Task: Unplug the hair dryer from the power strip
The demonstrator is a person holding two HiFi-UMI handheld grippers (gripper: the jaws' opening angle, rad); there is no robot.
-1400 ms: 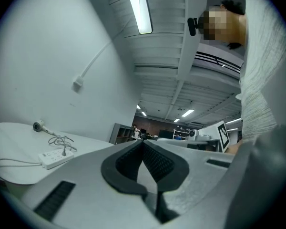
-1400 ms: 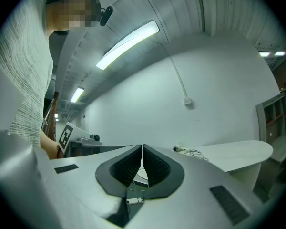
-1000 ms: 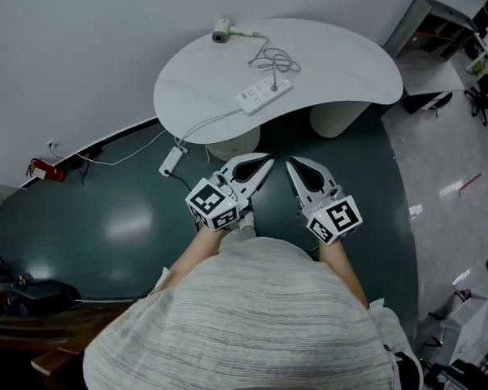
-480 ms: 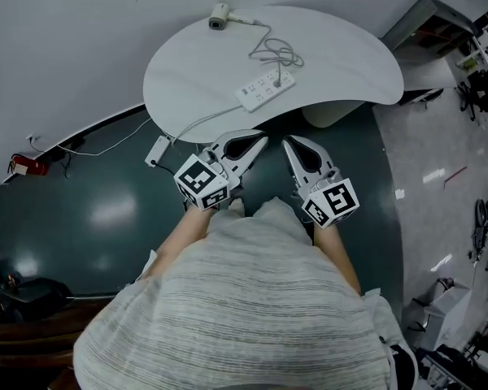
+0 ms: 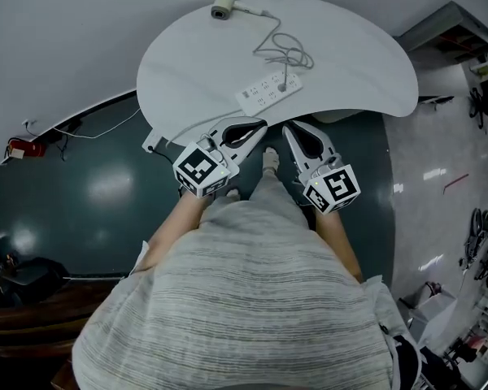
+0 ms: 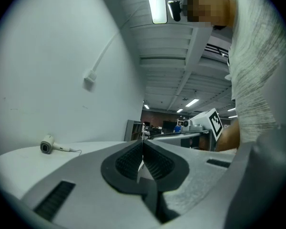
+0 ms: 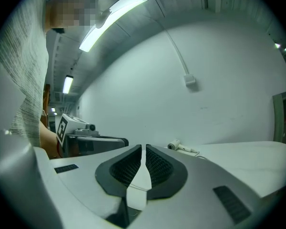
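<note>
No legible text or markings

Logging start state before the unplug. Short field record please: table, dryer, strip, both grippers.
table: white kidney-shaped tabletop
dryer: small white hair dryer lying at far edge
strip: white power strip mid-table, dryer's cord appears plugged in
left gripper: shut, empty, by near edge
right gripper: shut, empty, by near edge

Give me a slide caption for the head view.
Left gripper and right gripper, both shut, near the white table; hair dryer plugged into power strip.
</note>
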